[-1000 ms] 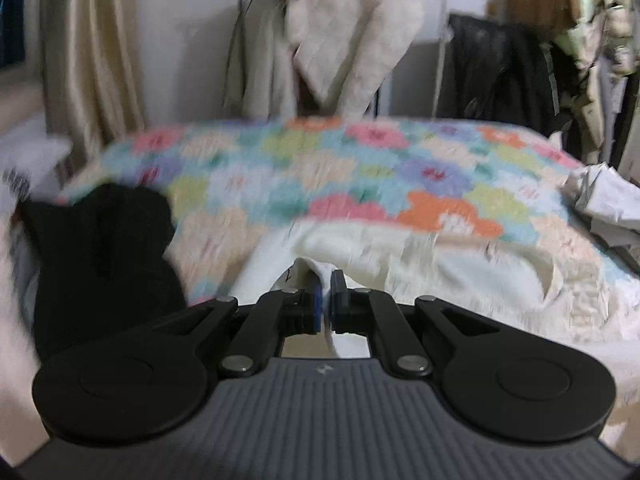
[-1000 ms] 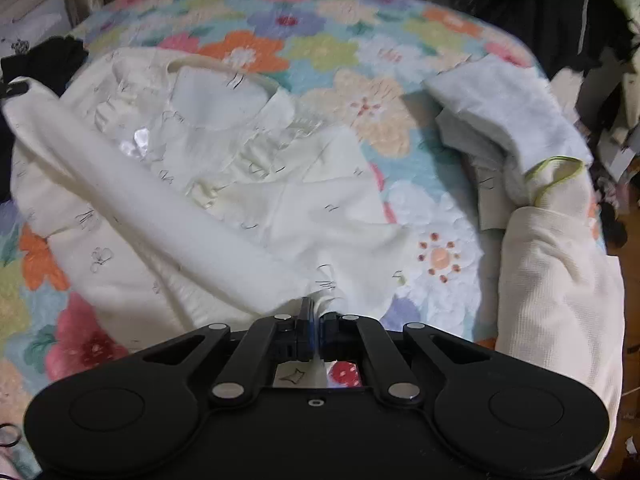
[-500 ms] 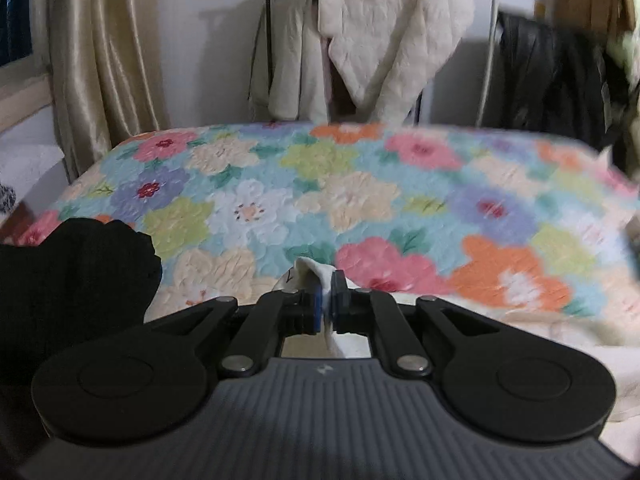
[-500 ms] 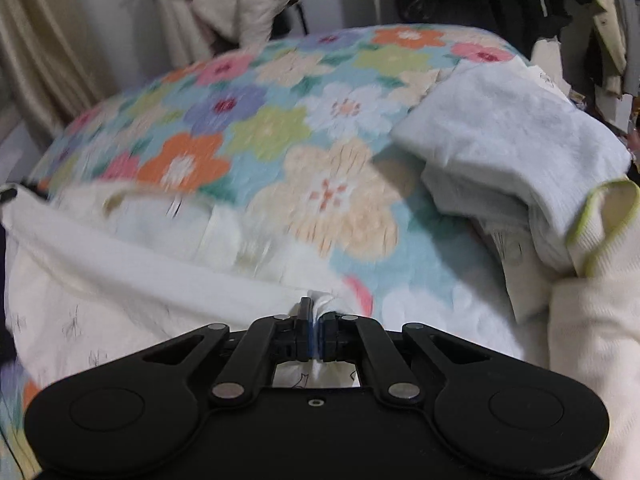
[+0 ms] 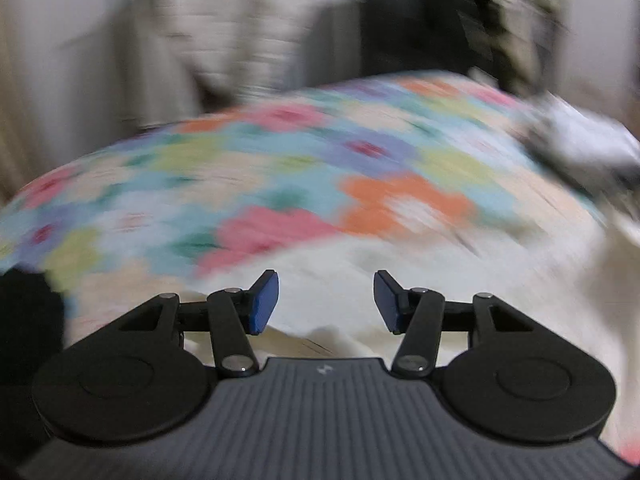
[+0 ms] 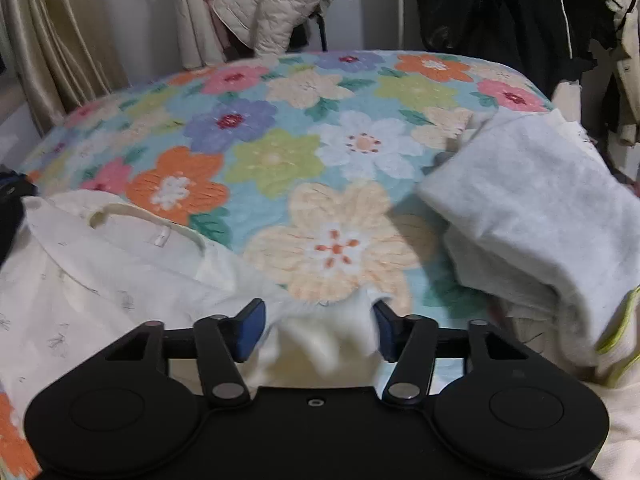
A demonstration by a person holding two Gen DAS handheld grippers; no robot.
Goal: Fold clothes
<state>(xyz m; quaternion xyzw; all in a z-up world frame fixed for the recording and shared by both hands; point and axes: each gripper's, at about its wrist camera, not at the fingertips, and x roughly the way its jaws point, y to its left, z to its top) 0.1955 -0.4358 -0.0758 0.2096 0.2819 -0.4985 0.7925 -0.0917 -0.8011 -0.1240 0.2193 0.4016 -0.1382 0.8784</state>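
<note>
A cream blouse point(image 6: 104, 272) lies on the floral bedspread point(image 6: 304, 152), collar toward the far side. My right gripper point(image 6: 316, 326) is open; a bunch of the blouse's cloth lies loose between its blue pads. My left gripper point(image 5: 326, 300) is open and empty just above the blouse point(image 5: 360, 276); that view is blurred by motion.
A folded grey-white garment point(image 6: 532, 208) and a cream knit piece with a yellow-green edge point(image 6: 616, 336) lie at the right. A black garment point(image 5: 24, 320) lies at the left. Coats hang on a rack point(image 6: 260, 4) behind the bed, with a curtain point(image 6: 60, 48) at the left.
Both grippers were shut on the blouse's cloth and carried it toward the far side of the bed; both are now open and the cloth has dropped.
</note>
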